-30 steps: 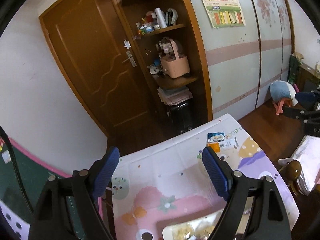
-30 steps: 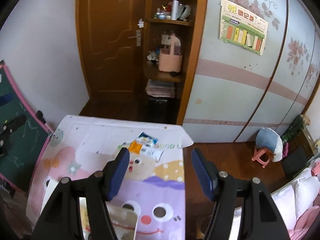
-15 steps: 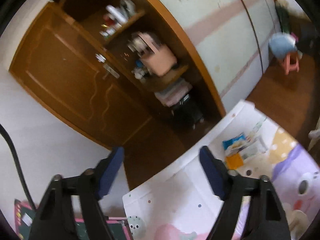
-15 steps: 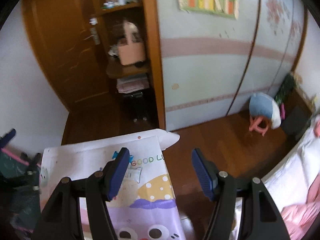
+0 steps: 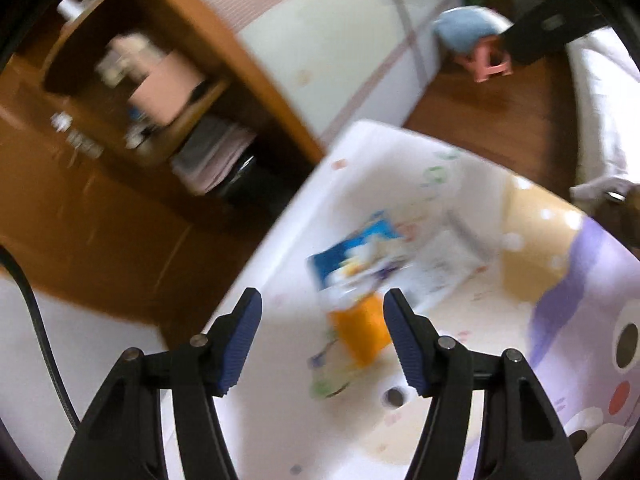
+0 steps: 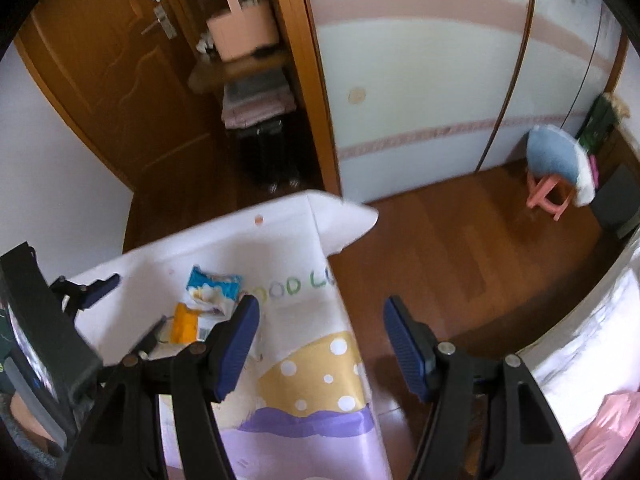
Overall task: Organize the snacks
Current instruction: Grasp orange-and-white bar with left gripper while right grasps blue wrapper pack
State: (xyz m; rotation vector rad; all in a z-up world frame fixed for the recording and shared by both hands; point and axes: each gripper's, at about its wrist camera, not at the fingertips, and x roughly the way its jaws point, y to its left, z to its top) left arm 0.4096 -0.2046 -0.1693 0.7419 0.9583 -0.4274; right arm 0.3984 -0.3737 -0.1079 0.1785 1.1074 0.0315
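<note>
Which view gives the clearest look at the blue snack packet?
The right wrist view: the blue snack packet is small but fairly sharp, lying on the tablecloth beside an orange packet. The left wrist view shows it larger, but motion-blurred.

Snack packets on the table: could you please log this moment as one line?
left tongs: closing, nothing gripped, above orange packet | right tongs: open, empty, over tablecloth edge | blue packet: lying on the cloth

left hand-held gripper (image 5: 322, 330) closing, right hand-held gripper (image 6: 318, 338) agape
</note>
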